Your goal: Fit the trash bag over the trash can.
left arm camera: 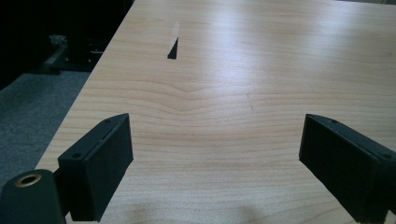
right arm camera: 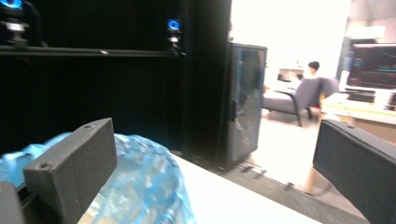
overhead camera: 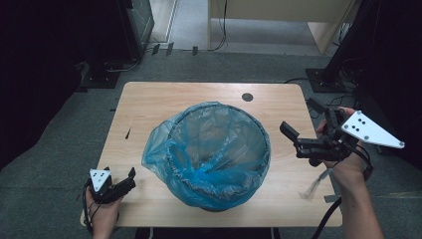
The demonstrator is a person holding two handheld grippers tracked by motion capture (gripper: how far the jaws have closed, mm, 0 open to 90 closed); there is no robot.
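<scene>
Plastic liner [overhead camera: 199,149], thin blue film, crinkled and glossy, is folded over the rim of a round dark bin [overhead camera: 214,201] that sits mid-table, a bit toward 6 o'clock. Liner bulges out in a loose puff at the bin's 9 o'clock side; inside it sags in soft folds. Table [overhead camera: 149,99] is pale wood-grain laminate w/ rounded corners, a small dark round cap [overhead camera: 247,97] near the 12 o'clock edge and a thin dark wedge mark [overhead camera: 128,133] at 9.

Right gripper [overhead camera: 298,142] hovers at the bin's 3 o'clock, close to the rim but apart from it, jaws spread wide w/ nothing between them; in the right gripper view the blue film [right arm camera: 140,186] lies low behind the one jaw. Left gripper [overhead camera: 127,180] rests by the 7 o'clock corner, jaws also spread, bare wood [left arm camera: 210,116] between them.

Open tabletop runs along 12 and 9; less room at 6, where the bin nears the edge
</scene>
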